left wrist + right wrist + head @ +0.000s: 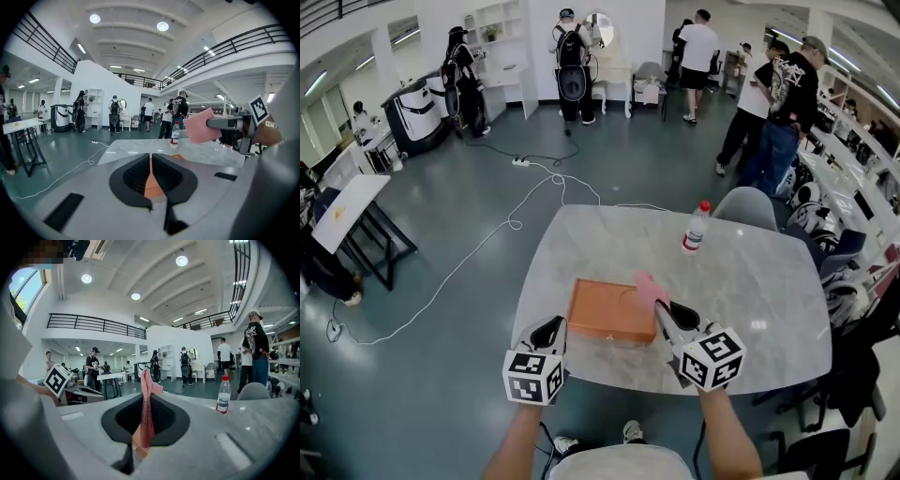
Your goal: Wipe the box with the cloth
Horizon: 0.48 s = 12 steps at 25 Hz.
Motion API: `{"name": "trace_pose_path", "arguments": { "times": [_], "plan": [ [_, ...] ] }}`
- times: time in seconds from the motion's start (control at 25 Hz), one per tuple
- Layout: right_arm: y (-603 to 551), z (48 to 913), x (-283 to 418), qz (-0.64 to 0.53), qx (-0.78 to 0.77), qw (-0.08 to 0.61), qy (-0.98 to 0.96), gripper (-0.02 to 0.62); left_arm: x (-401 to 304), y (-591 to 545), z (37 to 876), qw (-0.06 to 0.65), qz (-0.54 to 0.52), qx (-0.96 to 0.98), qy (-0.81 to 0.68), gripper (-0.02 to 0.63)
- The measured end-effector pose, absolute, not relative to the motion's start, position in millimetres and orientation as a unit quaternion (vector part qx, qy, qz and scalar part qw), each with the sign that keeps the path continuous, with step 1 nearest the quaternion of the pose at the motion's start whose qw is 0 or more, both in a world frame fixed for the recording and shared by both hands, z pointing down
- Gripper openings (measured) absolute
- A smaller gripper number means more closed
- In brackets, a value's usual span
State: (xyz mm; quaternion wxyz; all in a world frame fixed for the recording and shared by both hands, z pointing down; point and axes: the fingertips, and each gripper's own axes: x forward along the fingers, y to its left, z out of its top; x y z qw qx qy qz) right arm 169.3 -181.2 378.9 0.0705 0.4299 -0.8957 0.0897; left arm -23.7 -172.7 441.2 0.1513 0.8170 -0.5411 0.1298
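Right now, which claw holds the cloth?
The right claw, shut on the pink cloth; the left claw is shut with nothing between its jaws.

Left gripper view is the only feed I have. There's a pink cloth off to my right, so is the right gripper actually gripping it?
Observer: Yes. The right gripper view shows the right gripper shut on the pink cloth, which stands upright between its jaws.
Operator: Where is the cloth relative to the box?
Observer: In the head view the orange box lies flat near the front edge of the marble table, and the cloth is over its far right corner. I cannot tell whether they touch.
Operator: And where is my gripper on that box?
Observer: The head view puts the left gripper at the box's near left corner.
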Motion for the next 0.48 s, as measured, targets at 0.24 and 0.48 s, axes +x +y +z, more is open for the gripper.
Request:
{"name": "trace_pose_path", "arguments": {
  "times": [0.24,0.48],
  "plan": [
    [-184.5,385.2,175.4,0.098,0.429,0.066,-0.895,0.02,-21.4,-174.3,441.1,0.155,0.135,0.809,-0.551,0.018],
    [-189.1,387.7,181.2,0.103,0.429,0.061,-0.895,0.02,-16.9,-174.4,440.1,0.155,0.137,0.807,-0.553,0.018]
  ]
}}
